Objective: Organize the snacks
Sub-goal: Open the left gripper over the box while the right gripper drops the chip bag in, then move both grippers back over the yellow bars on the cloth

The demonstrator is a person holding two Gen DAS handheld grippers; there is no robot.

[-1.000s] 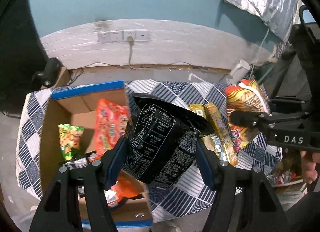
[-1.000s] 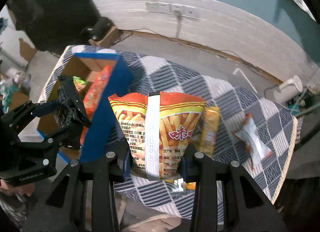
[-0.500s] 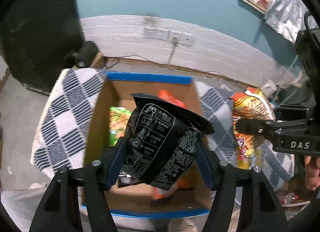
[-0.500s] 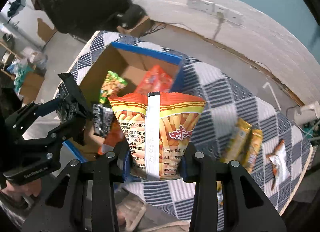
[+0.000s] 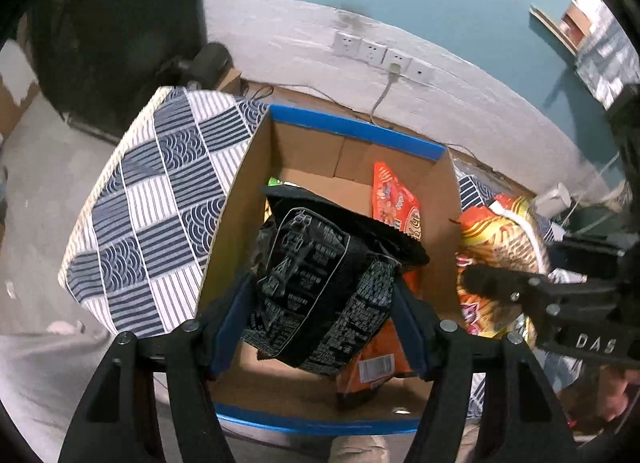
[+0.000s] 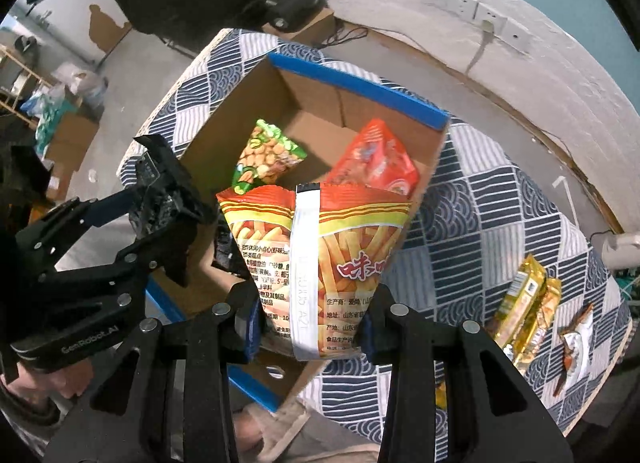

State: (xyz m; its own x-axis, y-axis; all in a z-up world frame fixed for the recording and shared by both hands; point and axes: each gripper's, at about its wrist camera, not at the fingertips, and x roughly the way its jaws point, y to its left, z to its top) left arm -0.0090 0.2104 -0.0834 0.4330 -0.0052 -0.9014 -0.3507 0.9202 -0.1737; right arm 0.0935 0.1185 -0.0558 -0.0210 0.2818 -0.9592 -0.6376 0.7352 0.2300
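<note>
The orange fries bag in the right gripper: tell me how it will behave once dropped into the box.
The orange fries bag looks puffed and creased, so it is probably light and floppy. Pinched at its lower end by the right gripper, it fans out above, so it likely crumples rather than standing. Its glossy film may slide against the packets already in the cardboard box.

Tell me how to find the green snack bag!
Look inside the cardboard box with blue-taped edges on the checked tablecloth. The green snack bag leans near the left wall, beside a red bag. It is the only green one, showing round golden snacks.
</note>
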